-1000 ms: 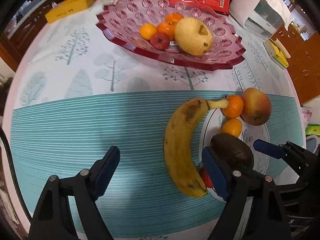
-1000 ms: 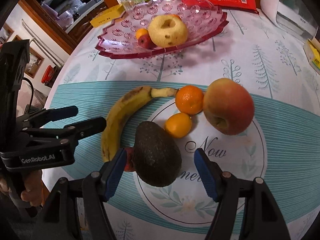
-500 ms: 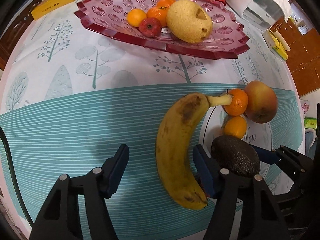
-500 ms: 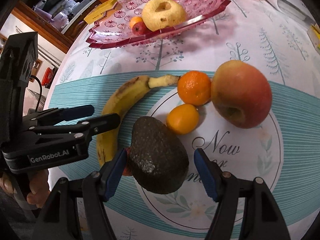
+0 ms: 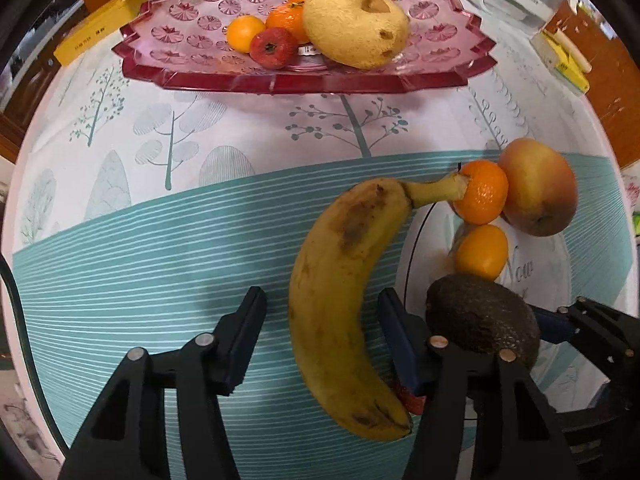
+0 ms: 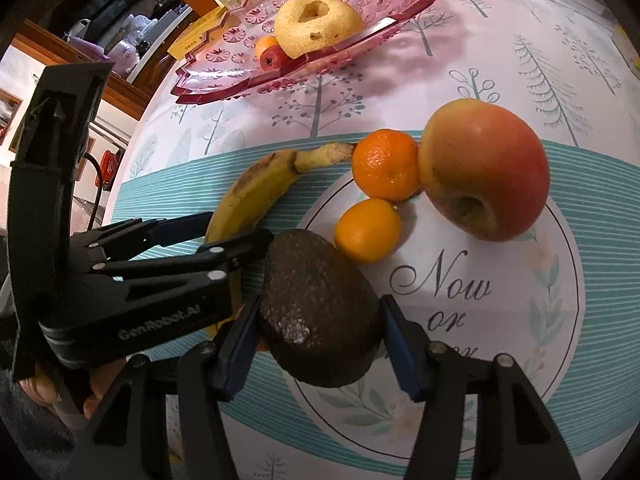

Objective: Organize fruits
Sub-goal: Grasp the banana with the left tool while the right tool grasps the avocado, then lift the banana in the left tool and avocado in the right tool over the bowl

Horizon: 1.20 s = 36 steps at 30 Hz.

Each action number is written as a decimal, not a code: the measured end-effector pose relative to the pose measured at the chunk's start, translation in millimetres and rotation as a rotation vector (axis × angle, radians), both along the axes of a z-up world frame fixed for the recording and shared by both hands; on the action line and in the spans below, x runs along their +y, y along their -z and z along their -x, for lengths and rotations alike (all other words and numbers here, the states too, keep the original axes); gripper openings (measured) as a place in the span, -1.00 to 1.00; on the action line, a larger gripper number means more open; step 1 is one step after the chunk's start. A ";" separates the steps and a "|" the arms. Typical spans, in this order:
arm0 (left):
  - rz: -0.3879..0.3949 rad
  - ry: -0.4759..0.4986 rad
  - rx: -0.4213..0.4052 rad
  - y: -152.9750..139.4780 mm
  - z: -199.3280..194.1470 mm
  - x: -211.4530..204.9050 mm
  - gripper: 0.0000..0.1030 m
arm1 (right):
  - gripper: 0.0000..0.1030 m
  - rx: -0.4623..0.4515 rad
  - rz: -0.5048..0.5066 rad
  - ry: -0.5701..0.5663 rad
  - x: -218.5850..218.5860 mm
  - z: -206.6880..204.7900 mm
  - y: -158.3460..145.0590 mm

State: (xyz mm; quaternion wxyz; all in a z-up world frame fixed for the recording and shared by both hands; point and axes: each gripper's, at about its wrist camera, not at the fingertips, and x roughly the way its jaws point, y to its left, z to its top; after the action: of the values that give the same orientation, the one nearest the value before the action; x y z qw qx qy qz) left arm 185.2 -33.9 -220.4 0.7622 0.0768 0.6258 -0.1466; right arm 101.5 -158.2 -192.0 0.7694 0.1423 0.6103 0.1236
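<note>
Wooden cabinets and shelves ring the scene, and the counter (image 5: 120, 240) wears a cloth printed with pale trees at the far side and teal stripes at the near side. Toward the far edge sits a pink glass dish (image 5: 192, 36) holding a big yellow pear (image 5: 352, 24), small oranges and a little red fruit (image 5: 274, 48). Nearer, on the striped part, lies a banana (image 5: 340, 280), its stem touching a mandarin (image 5: 482, 192), which in turn touches a reddish apple (image 5: 536, 188); a smaller orange fruit (image 5: 482, 252) sits just in front of the mandarin. The left gripper (image 5: 320, 332) points steeply down with the lower half of the banana between its fingers; its jaws are closing, yet a gap of cloth shows between the left finger and the peel, while the right finger (image 5: 396, 336) looks close against it (whether it truly touches I cannot tell). The right gripper (image 6: 316, 328) is just beside it, its jaws also closing, with a dark avocado (image 6: 320, 312) between them; the blue pads (image 6: 240, 340) appear to meet the fruit's flanks on both sides. The avocado lies on a white printed circle with lettering, just beside the banana's near end. A scrap of something red (image 5: 412, 398) peeks out between banana and avocado. A yellow box (image 5: 96, 36) lies beyond the dish at the far left.
</note>
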 end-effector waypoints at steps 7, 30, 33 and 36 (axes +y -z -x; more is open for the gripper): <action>0.053 -0.028 0.025 -0.2 0.5 3.5 -0.37 | 0.13 -0.001 0.002 0.013 -7.5 7.6 -2.5; 0.101 -0.103 -0.098 -77.6 58.7 48.7 -0.37 | 0.13 -0.101 -0.025 -0.036 -10.1 25.6 -47.5; 0.111 -0.115 -0.115 -89.0 63.6 50.2 -0.37 | 0.13 -0.116 -0.025 -0.047 -9.6 26.5 -57.4; 0.123 -0.124 -0.135 -101.1 68.7 47.0 -0.37 | 0.13 -0.131 -0.031 -0.058 -11.4 25.4 -69.1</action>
State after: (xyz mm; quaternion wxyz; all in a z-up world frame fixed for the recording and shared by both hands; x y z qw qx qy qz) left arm 116.4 13.1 -119.2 0.8136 0.0008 0.5662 -0.1318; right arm 76.2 -169.6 -122.9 0.8014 0.1283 0.5606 0.1643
